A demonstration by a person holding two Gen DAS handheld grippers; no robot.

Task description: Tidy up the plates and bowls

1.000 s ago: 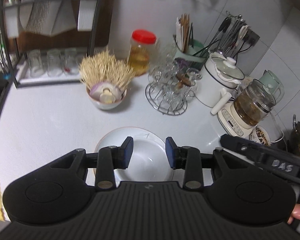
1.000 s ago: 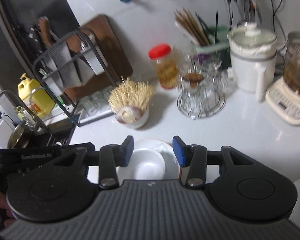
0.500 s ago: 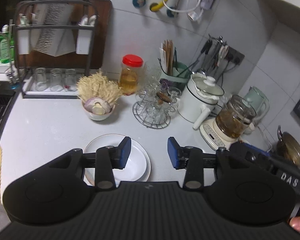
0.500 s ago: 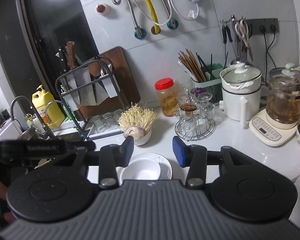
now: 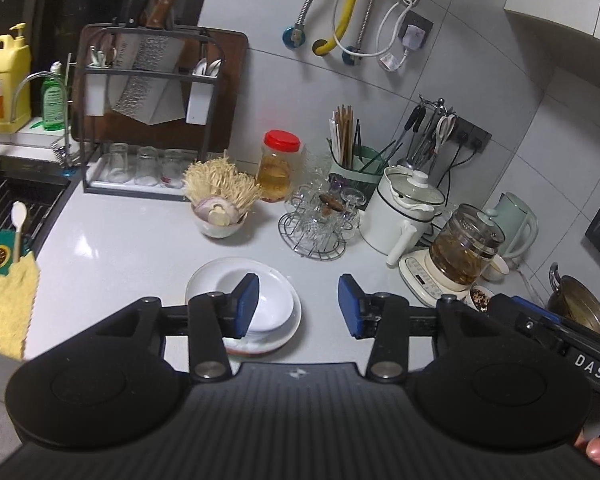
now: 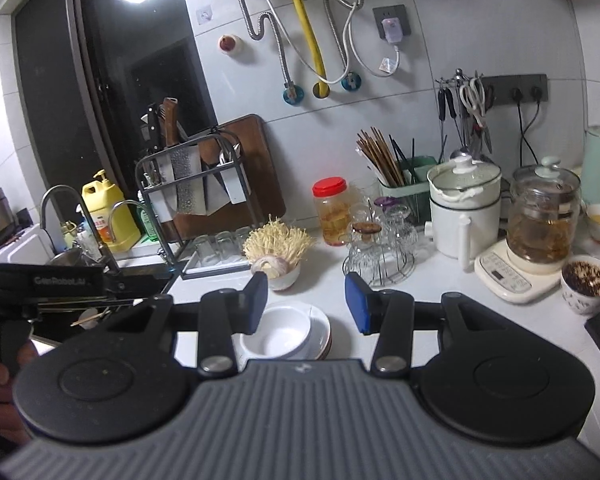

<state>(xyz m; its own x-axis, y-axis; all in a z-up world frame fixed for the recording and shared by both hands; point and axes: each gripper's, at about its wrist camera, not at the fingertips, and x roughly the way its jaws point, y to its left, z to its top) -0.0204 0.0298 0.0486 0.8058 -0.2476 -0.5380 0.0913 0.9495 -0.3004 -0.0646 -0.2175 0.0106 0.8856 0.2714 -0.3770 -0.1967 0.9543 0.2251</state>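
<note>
Bowl (image 5: 274, 306) on plate (image 5: 204, 280) sits behind left gripper's (image 5: 298, 306) spread fingers — right gripper (image 6: 306, 304) likewise empty, spread.

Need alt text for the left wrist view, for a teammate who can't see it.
The open left gripper hovers above a white bowl stacked on a white plate on a grey counter. Behind stand a bowl of enoki mushrooms, a red-lidded jar and a glass rack.

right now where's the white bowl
The white bowl sits on the plate on the counter, low and left of centre in both wrist views, just in front of the mushroom bowl and left of the glass rack.
</note>
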